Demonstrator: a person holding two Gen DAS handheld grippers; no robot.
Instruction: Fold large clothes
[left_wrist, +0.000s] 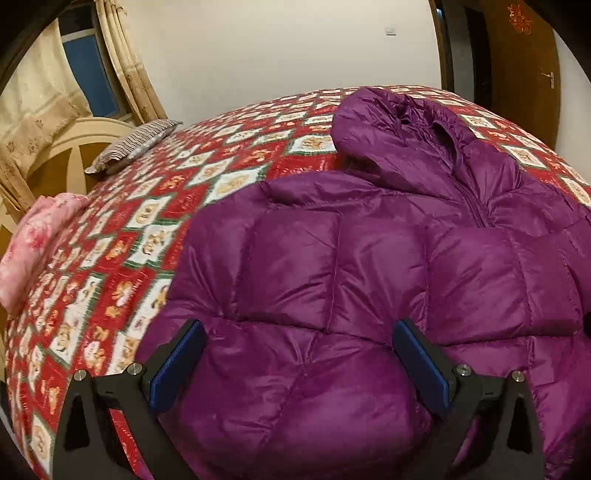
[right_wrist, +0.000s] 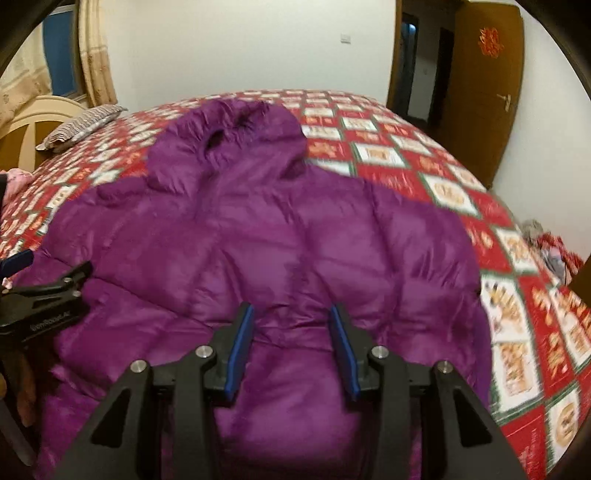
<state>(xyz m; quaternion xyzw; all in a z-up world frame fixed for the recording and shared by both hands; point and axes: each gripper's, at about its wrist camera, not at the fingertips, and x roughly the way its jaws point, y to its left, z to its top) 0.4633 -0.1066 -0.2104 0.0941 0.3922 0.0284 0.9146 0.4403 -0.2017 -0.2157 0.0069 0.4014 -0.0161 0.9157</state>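
Observation:
A purple hooded puffer jacket (left_wrist: 351, 266) lies spread front up on the bed, hood at the far end; it also fills the right wrist view (right_wrist: 258, 240). Its sleeves look folded in over the body. My left gripper (left_wrist: 299, 332) is open wide, hovering just above the jacket's near left part. My right gripper (right_wrist: 291, 314) is open, above the jacket's lower middle, with nothing between its blue pads. The left gripper also shows at the left edge of the right wrist view (right_wrist: 44, 288).
The bed has a red patterned quilt (left_wrist: 122, 236). A striped pillow (left_wrist: 133, 147) and a pink folded blanket (left_wrist: 33, 243) lie at the left by the headboard (left_wrist: 74, 147). A wooden door (right_wrist: 487, 85) stands open at the right. Small items (right_wrist: 550, 251) sit at the bed's right edge.

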